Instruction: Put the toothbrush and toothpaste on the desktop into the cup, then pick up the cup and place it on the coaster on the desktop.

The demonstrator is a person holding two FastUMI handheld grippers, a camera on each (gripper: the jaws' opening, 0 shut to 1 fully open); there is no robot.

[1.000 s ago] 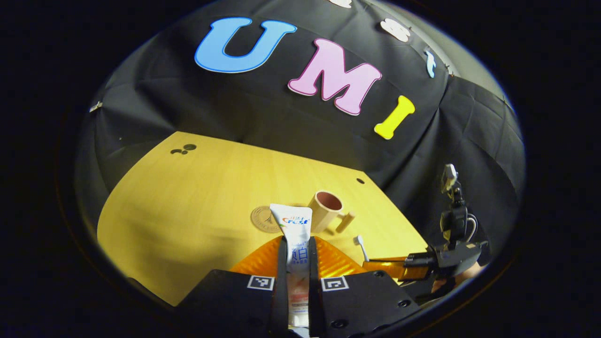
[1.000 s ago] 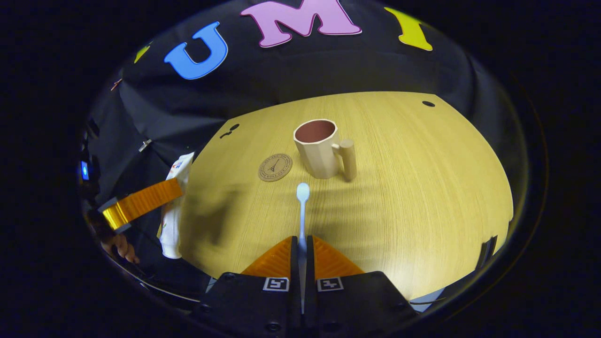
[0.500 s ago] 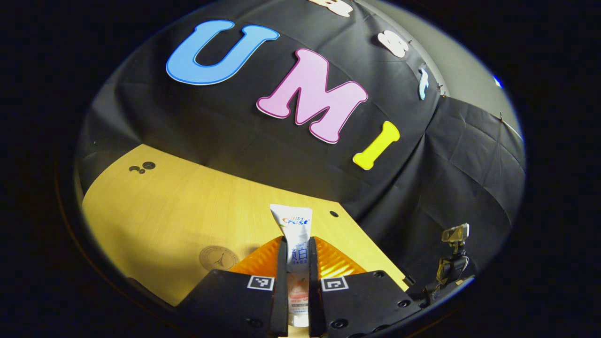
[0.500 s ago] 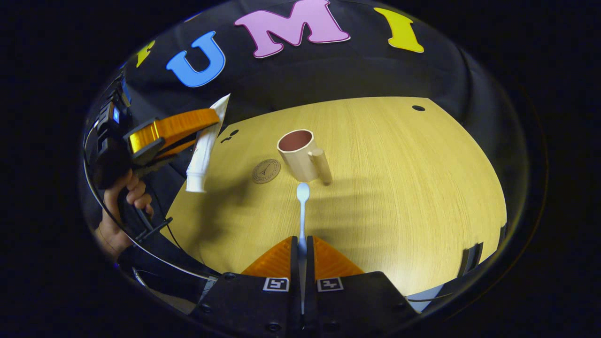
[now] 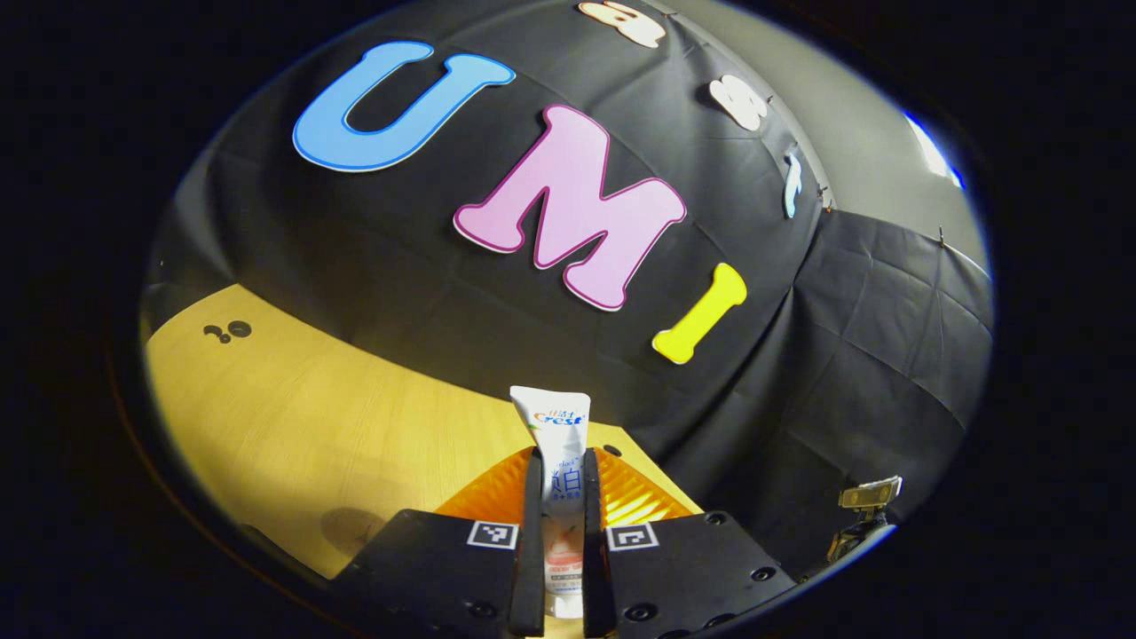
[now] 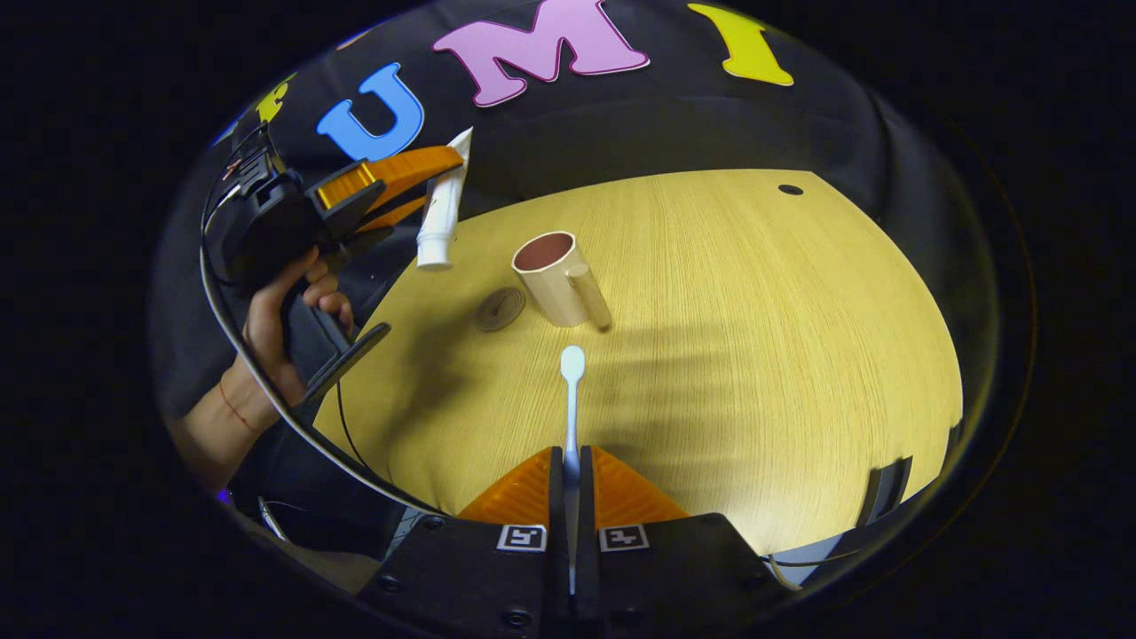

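My left gripper (image 5: pixel 559 466) is shut on a white toothpaste tube (image 5: pixel 556 435), whose flat end sticks out past the fingers. In the right gripper view that same left gripper (image 6: pixel 417 173) is held high at the left by a hand (image 6: pixel 280 311), the toothpaste tube (image 6: pixel 441 213) hanging cap down, left of the cup. My right gripper (image 6: pixel 571 461) is shut on a white toothbrush (image 6: pixel 571 390), head pointing forward above the table. The beige cup (image 6: pixel 552 275) with a peg handle stands upright on the wooden desktop (image 6: pixel 754 311). A round brown coaster (image 6: pixel 499 308) lies just left of the cup.
The desktop (image 5: pixel 293 426) has small cable holes near its far edges (image 6: pixel 790 189) (image 5: pixel 226 332). Black cloth walls close the booth behind and at the sides. A cable (image 6: pixel 266 399) loops down from the left gripper along the table's left edge.
My left gripper has risen and tilted upward with the toothpaste, so the cup and coaster dropped out of its view. The right gripper with the toothbrush has barely moved.
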